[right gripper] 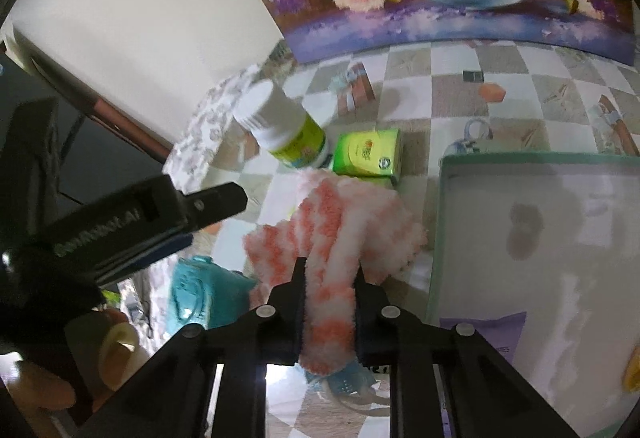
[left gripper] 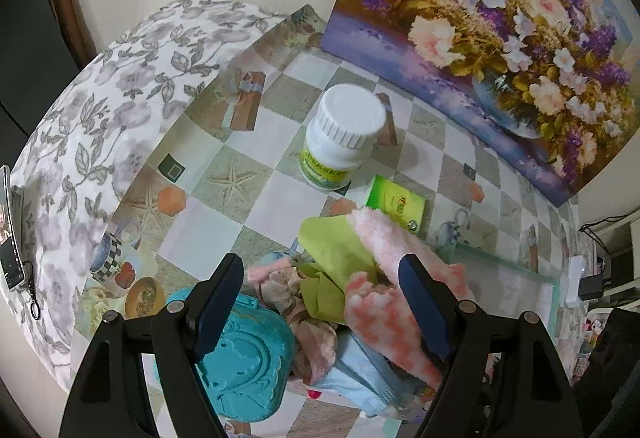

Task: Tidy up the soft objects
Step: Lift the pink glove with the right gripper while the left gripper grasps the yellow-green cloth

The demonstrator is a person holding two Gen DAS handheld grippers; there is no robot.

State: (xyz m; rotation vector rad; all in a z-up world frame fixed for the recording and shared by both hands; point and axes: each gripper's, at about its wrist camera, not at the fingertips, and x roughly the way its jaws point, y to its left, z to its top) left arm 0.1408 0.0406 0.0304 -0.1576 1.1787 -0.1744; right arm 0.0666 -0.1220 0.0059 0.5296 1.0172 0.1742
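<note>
Right tool (right gripper: 329, 274) clamped on fuzzy pink-white sock (right gripper: 332, 238) | sock's long axis runs along fingers | left tool (left gripper: 322, 302) wide

- Fluffy cloth (right gripper: 340, 230): pink-and-white blotches.
- Thin cloth (left gripper: 336, 250): yellow-green.
- Case (left gripper: 244, 362): teal, embossed.
- Bottle (left gripper: 340, 133): white, ribbed white cap, green-yellow label.
- Box (right gripper: 368, 153): bright green.
- Tablecloth (left gripper: 240, 189): white and beige checks, printed with starfish and crockery.
- Painting (left gripper: 500, 25): purple, pink and white flowers in a blue vase.
- Tray (right gripper: 520, 238): white with a pale green rim.
- Bedding (left gripper: 100, 125): white with grey leaves.
</note>
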